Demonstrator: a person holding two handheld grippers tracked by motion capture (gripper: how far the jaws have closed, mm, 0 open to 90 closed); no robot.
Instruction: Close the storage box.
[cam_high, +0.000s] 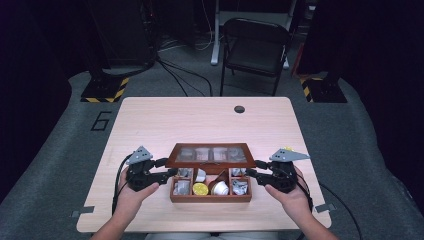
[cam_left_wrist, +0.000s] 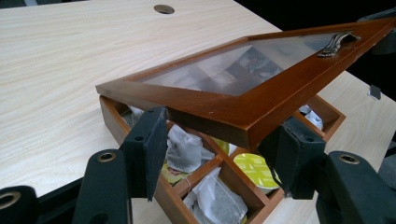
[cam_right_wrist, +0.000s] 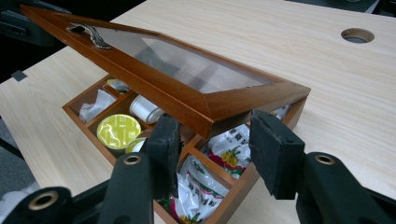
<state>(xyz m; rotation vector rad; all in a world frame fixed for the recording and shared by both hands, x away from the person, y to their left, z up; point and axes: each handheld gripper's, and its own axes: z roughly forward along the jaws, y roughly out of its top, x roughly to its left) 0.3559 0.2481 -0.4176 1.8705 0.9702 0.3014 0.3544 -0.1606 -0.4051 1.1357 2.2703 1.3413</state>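
Observation:
A brown wooden box (cam_high: 210, 198) with several compartments stands near the table's front edge. Its glass-paned lid (cam_high: 212, 154) is raised at the front and slants over the box. My left gripper (cam_high: 167, 167) is shut on the lid's left front corner (cam_left_wrist: 243, 130), one pad under the side rail. At the right front corner (cam_right_wrist: 210, 114) my right gripper (cam_high: 252, 168) is shut on the lid too. Inside lie tea bags (cam_left_wrist: 184, 149), a yellow-topped capsule (cam_right_wrist: 118, 130), a white capsule (cam_right_wrist: 144, 109) and printed sachets (cam_right_wrist: 229, 149). A metal handle (cam_left_wrist: 336, 42) sits on the lid's front rail.
The light wooden table (cam_high: 200, 120) stretches bare behind the box, with a round cable hole (cam_high: 239, 109) near its far edge. A dark folding chair (cam_high: 255, 45) stands beyond the table. Cables trail on the grey floor.

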